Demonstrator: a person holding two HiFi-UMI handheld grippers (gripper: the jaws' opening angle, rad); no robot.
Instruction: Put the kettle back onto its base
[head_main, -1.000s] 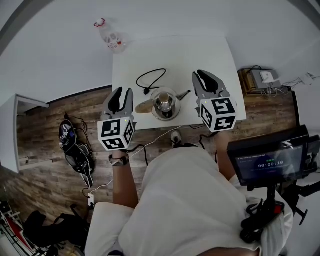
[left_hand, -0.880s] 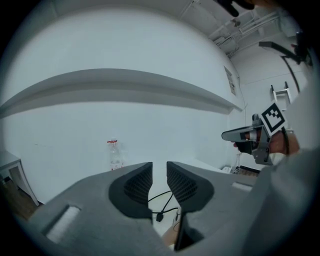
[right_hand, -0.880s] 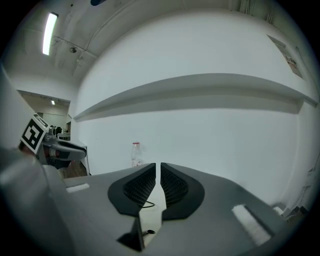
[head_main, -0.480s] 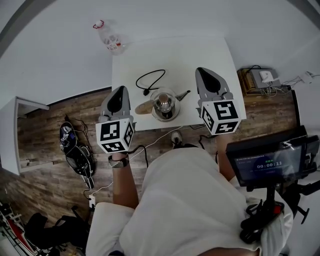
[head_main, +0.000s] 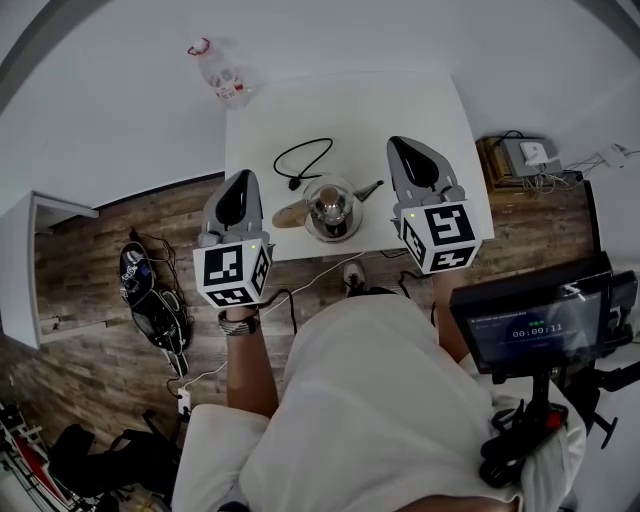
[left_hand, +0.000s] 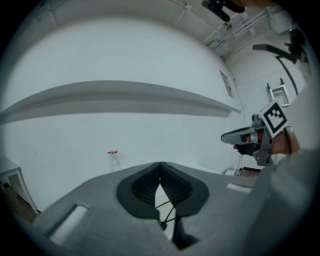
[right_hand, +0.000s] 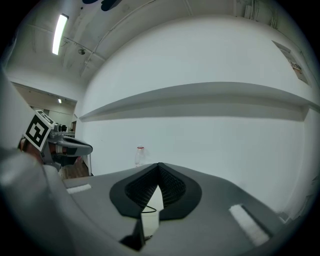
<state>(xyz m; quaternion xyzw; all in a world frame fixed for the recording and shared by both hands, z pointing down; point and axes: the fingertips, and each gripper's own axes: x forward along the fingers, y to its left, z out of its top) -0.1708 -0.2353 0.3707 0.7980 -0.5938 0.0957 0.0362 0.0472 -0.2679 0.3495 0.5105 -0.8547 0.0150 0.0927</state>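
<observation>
A steel and glass kettle (head_main: 330, 208) with a wooden handle (head_main: 287, 214) and a thin spout (head_main: 368, 188) stands near the front edge of the white table (head_main: 400, 105). A black cord (head_main: 300, 158) lies looped behind it; I cannot make out a separate base. My left gripper (head_main: 241, 180) hovers left of the kettle beyond the table's left edge; its jaws have just been closing and are shut on nothing (left_hand: 160, 163). My right gripper (head_main: 402, 148) hovers right of the kettle, also shut and empty (right_hand: 159, 164).
A plastic bottle (head_main: 220, 75) stands on the floor behind the table. A screen on a stand (head_main: 530, 325) is at my right, a low shelf with a device (head_main: 525, 155) beyond it. Bags (head_main: 150, 290) lie on the wooden floor at left.
Both grippers' jaws went from open to shut, with nothing between them. Both hands rose slightly. The kettle has not moved.
</observation>
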